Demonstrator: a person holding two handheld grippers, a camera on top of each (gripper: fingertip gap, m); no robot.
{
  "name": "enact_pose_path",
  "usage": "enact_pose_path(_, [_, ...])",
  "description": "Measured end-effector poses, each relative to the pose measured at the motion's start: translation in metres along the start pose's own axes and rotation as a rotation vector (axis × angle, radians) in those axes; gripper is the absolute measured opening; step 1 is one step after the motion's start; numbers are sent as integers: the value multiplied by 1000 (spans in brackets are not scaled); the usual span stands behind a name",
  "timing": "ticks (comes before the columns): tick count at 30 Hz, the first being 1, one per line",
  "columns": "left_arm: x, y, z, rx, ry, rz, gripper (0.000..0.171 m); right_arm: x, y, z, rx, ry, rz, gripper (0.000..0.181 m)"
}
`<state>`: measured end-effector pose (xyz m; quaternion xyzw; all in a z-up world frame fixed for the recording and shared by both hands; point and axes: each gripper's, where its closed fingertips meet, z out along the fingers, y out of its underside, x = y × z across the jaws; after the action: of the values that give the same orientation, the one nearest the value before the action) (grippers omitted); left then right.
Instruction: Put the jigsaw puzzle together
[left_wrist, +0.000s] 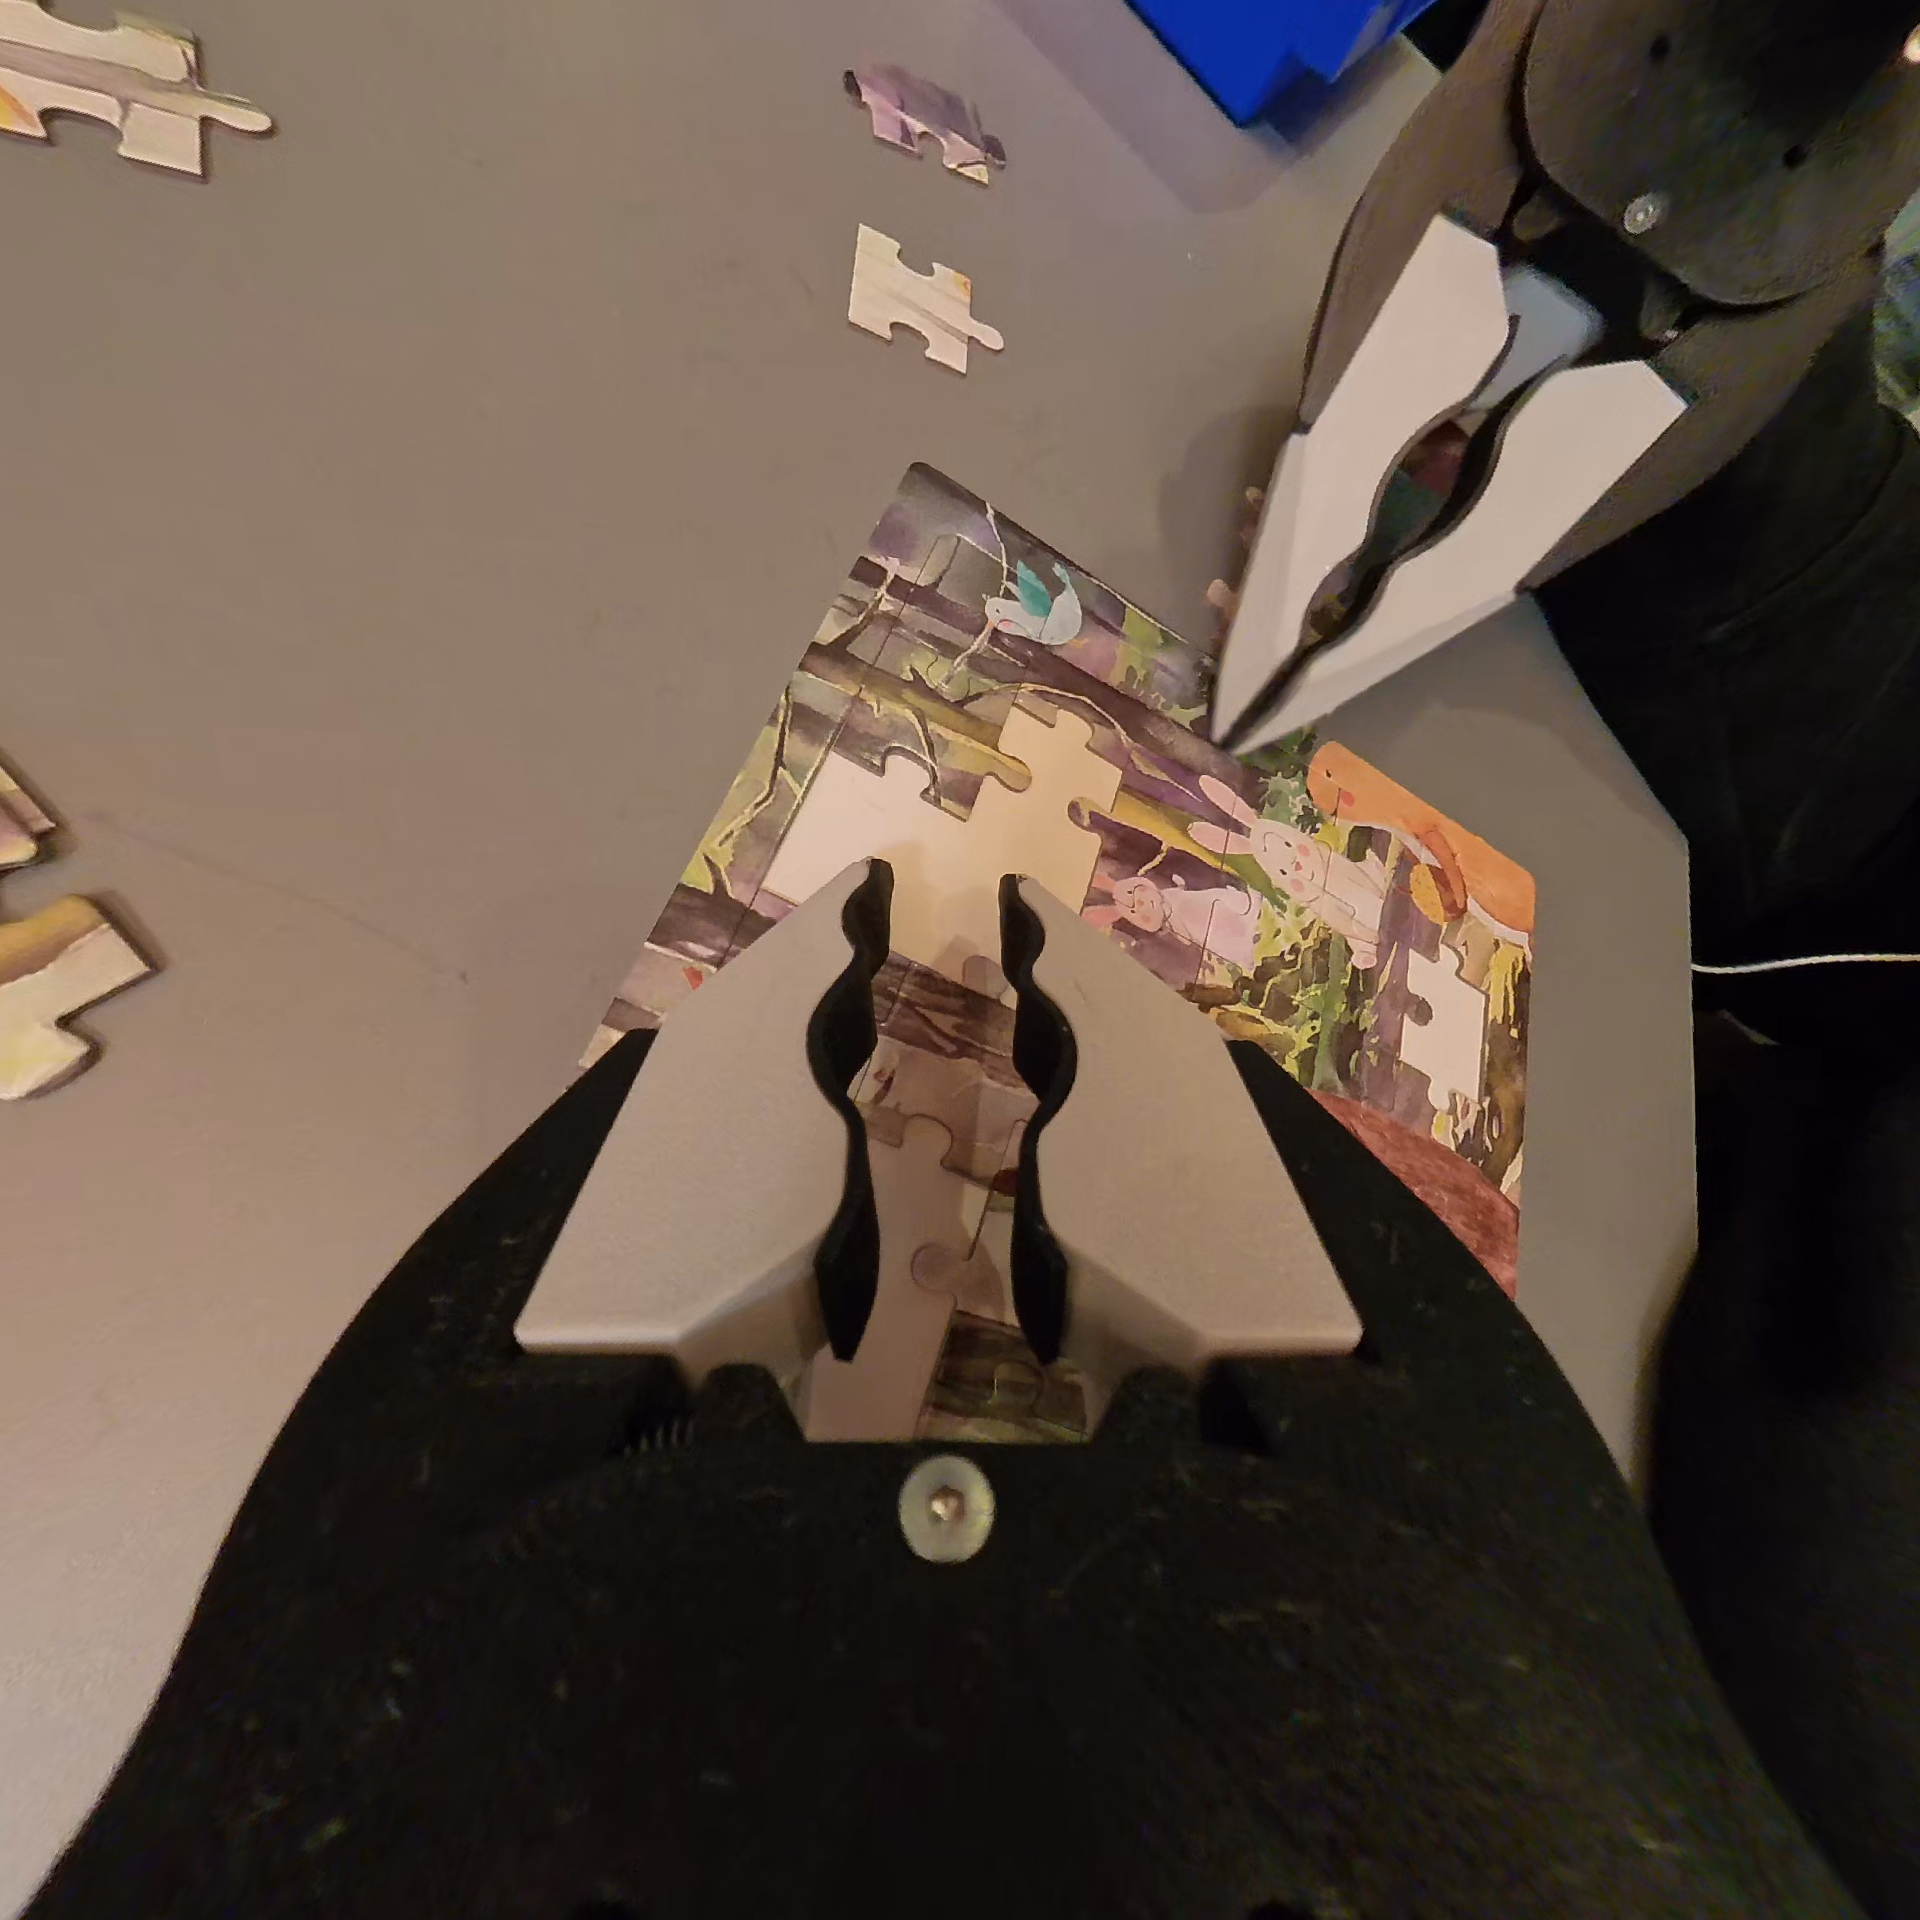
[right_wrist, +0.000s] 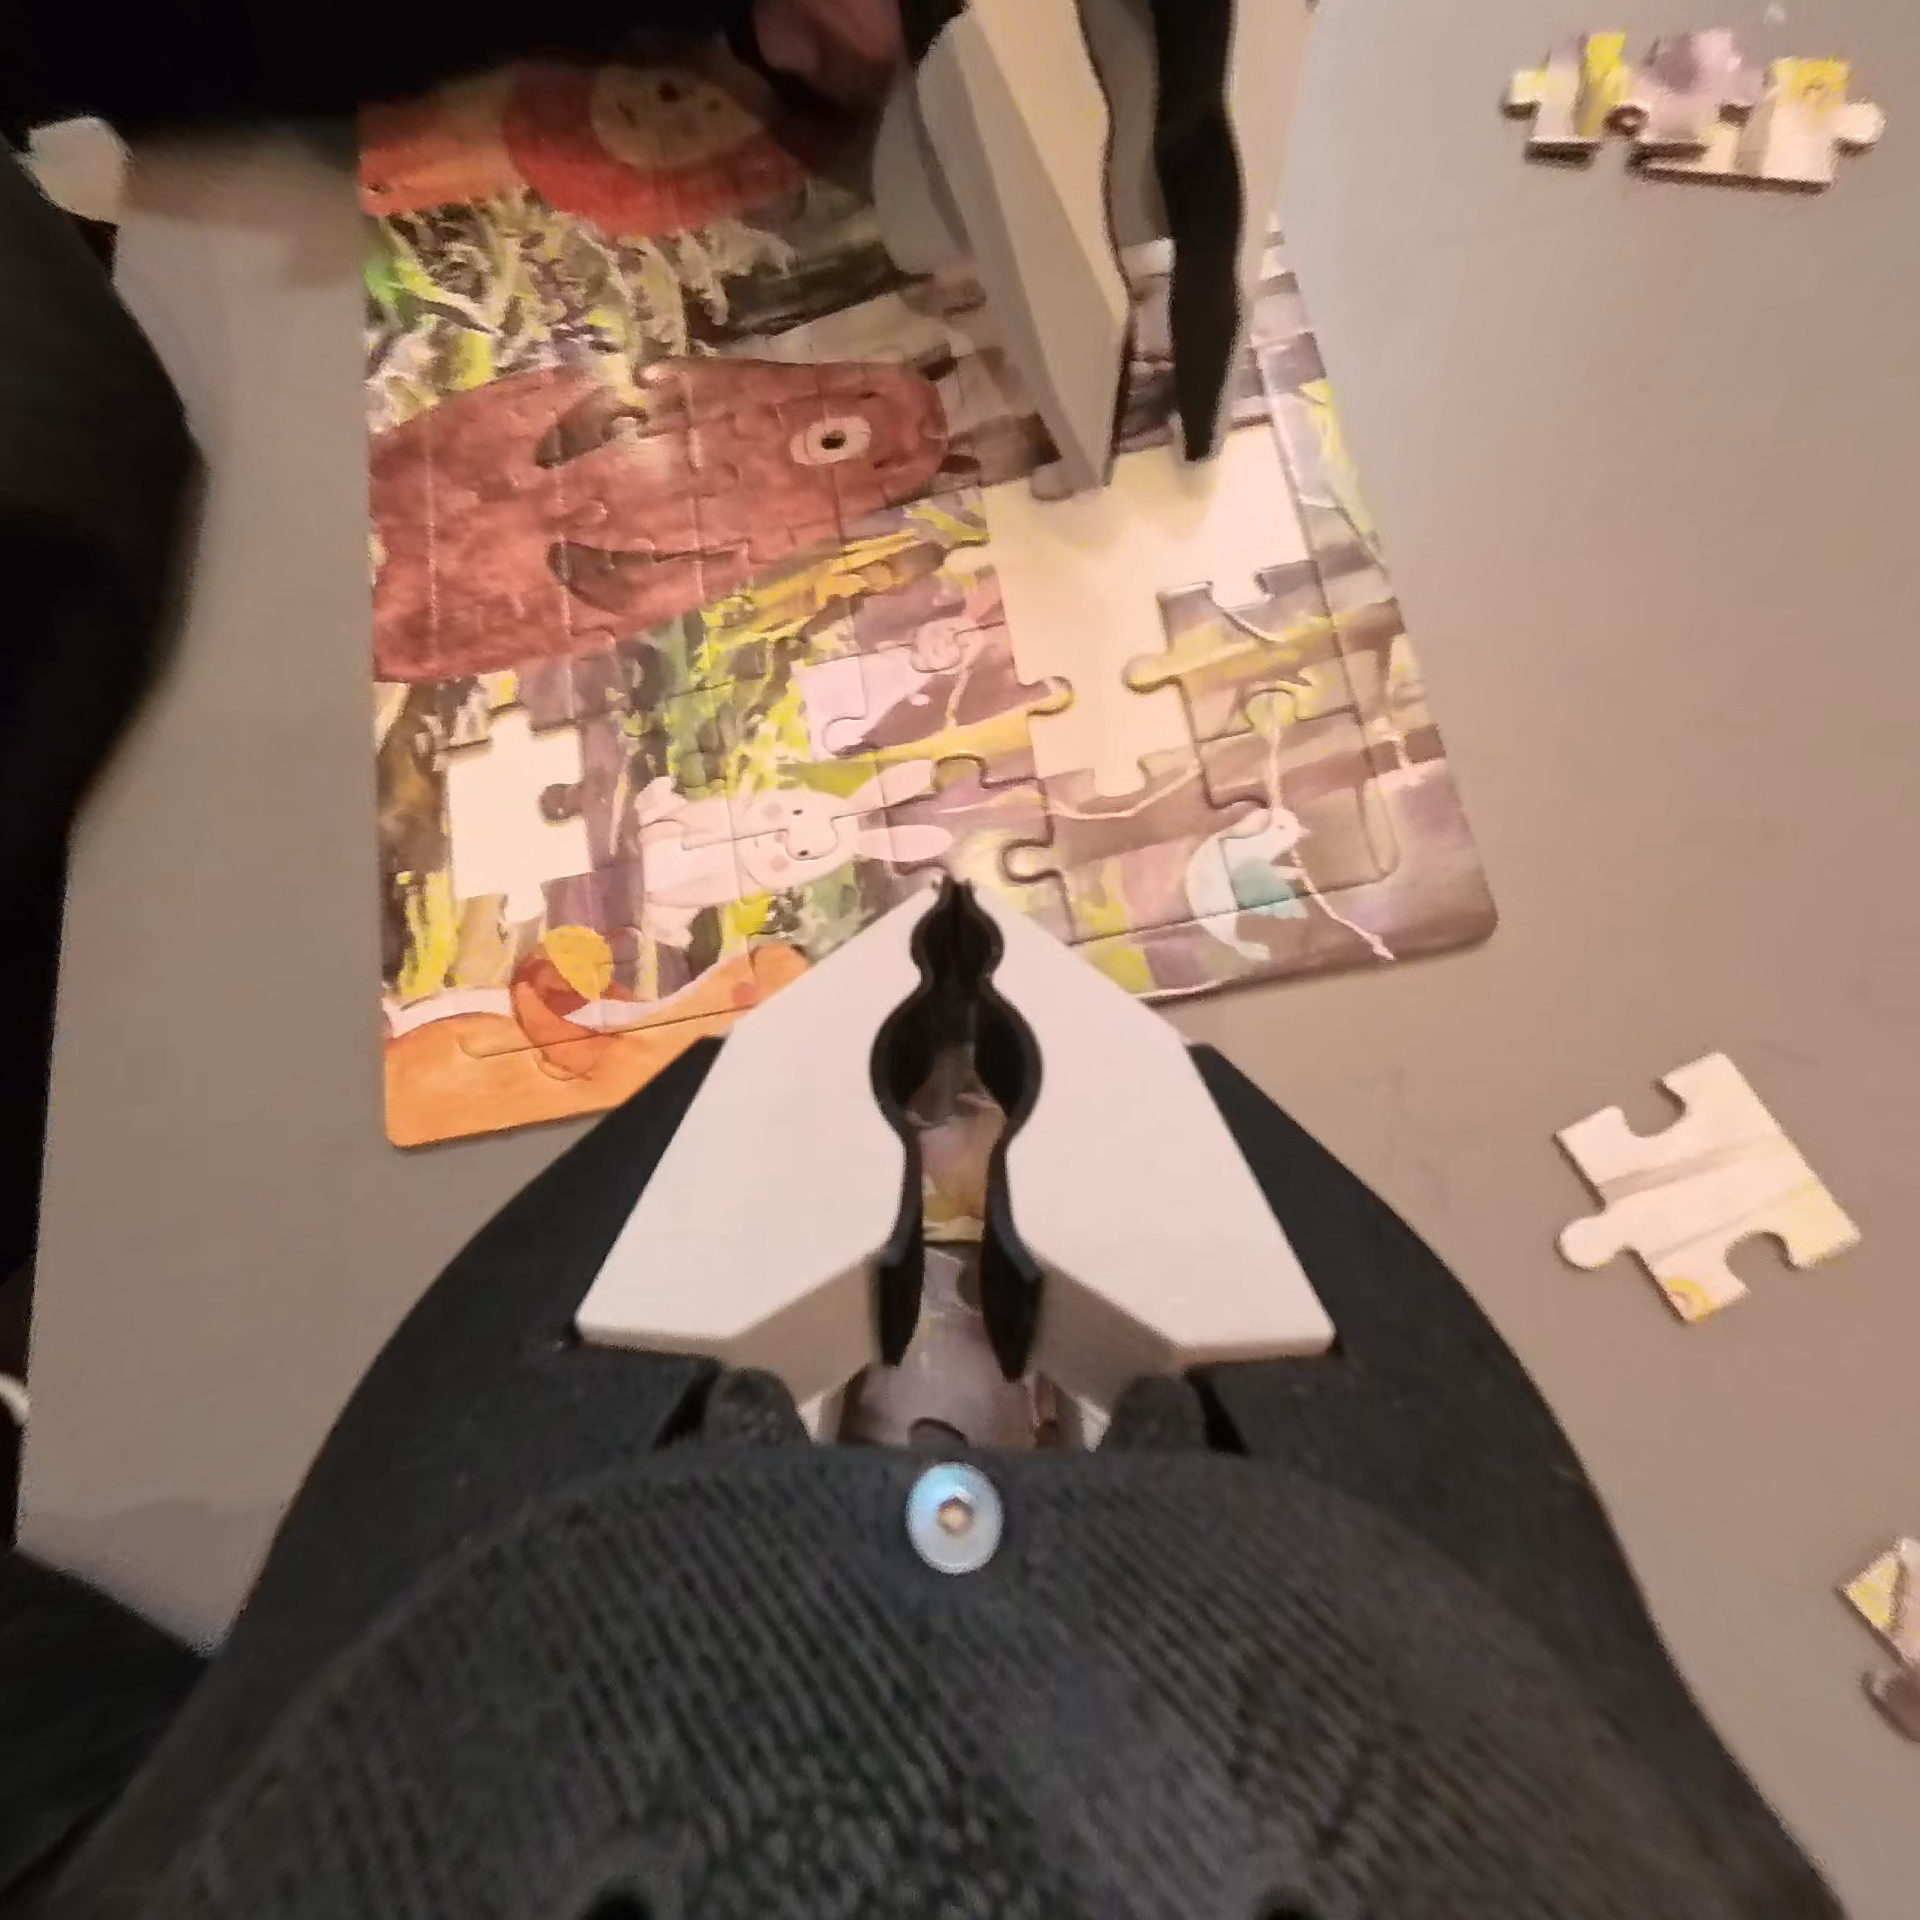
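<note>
The partly built jigsaw puzzle (left_wrist: 914, 686) lies flat on the grey table (left_wrist: 416, 520), with a picture of mushrooms, rabbits and a bird. A cream gap (left_wrist: 1039, 821) is open in its middle and a smaller gap (left_wrist: 1439, 1018) near one edge. My left gripper (left_wrist: 948, 881) is open and empty, its tips just above the middle gap. My right gripper (right_wrist: 956, 894) is shut, its tip touching the puzzle (right_wrist: 665, 520) beside the rabbit. It also shows in the left wrist view (left_wrist: 1231, 732). The left gripper (right_wrist: 1143, 457) shows at the top of the right wrist view.
Loose pieces lie on the table: a pale one (left_wrist: 920, 296), a purple one (left_wrist: 925, 114), a joined group (left_wrist: 114, 94) at the far left, more at the left edge (left_wrist: 52, 997). A pale piece (right_wrist: 1704, 1184) lies right of my right gripper. A blue box (left_wrist: 1278, 52) stands beyond the puzzle. My hands' fingertips stand some 9 cm from each other.
</note>
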<state>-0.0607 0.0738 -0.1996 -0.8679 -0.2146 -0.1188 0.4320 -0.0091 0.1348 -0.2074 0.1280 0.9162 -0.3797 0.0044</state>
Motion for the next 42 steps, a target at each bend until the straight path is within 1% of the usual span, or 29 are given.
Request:
enact_pose_path(2, [0,0,0,0,0,0,19,10,0,-1,7,62,-3,0])
enact_pose_path(3, [0,0,0,0,0,-1,19,10,0,-1,9,64,-2,0])
enact_pose_path(4, [0,0,0,0,0,-2,19,6,-1,0,10,43,-3,0])
enact_pose_path(7, [0,0,0,-2,-1,-1,19,-20,-6,7,24,-98,-18,0])
enact_pose_path(8, [0,0,0,-3,-1,-1,19,-19,-8,10,25,-88,-17,0])
enact_pose_path(10, [0,0,0,-3,-1,-2,19,-1,-12,11,27,25,-5,0])
enact_pose_path(11, [0,0,0,-4,-1,-3,18,4,-13,11,27,55,0,0])
enact_pose_path(12, [0,1,1,-4,-1,-4,19,-1,-13,12,26,27,-4,0])
enact_pose_path(14, [-1,1,1,-5,-1,-5,19,-26,-11,14,25,-104,-63,0])
enact_pose_path(15, [0,1,1,-5,-1,-5,19,-29,-12,15,25,-107,-88,0])
enact_pose_path(16, [0,1,1,-5,-1,-5,19,-23,-13,15,24,-63,-98,0])
enact_pose_path(18, [-1,1,0,-4,-1,-5,18,2,-16,14,19,76,-71,0])
enact_pose_path(19, [-1,1,0,-4,-1,-6,19,1,-15,14,20,68,-58,0])
enact_pose_path(22, [-1,1,1,-6,-1,-6,19,-32,-16,18,36,-117,-81,0])
enact_pose_path(23, [-1,1,1,-7,-2,-6,19,-32,-17,20,33,-110,-87,0])
enact_pose_path(25, [-1,1,1,-6,-1,-7,18,-12,-22,22,33,17,-79,0])
enact_pose_path(26, [-1,1,1,-6,-1,-8,18,-6,-24,22,35,48,-67,0])
enact_pose_path(27, [-1,1,1,-6,0,-9,18,-10,-25,24,38,19,-62,0])
enact_pose_path(29, [-1,1,1,-7,0,-10,18,-37,-26,28,48,-123,-95,0])
enact_pose_path(30, [-1,1,1,-7,0,-9,18,-41,-27,30,51,-134,-118,0])
enact_pose_path(31, [-1,1,1,-7,-1,-9,18,-36,-29,31,54,-90,-128,0])
enact_pose_path(33, [-1,1,1,-6,-1,-10,18,-12,-33,32,55,44,-96,0])
enact_pose_path(34, [-1,1,1,-6,0,-10,18,-6,-33,31,57,68,-71,0])
enact_pose_path(35, [-1,1,1,-5,0,-11,18,-6,-33,31,60,55,-57,0])
enact_pose_path(36, [-1,1,0,-4,0,-11,18,-15,-33,32,65,4,-64,0])
enact_pose_path(38, [-1,1,1,-5,-1,-10,18,-44,-31,34,71,-147,-110,0])
enact_pose_path(39, [-1,1,1,-6,-2,-10,18,-44,-32,35,66,-133,-127,0])
enact_pose_path(41, [-1,1,0,-5,-3,-10,18,-25,-38,39,71,-17,-114,0])
enact_pose_path(42, [-1,1,0,-4,-3,-11,18,-18,-40,39,69,18,-89,0])
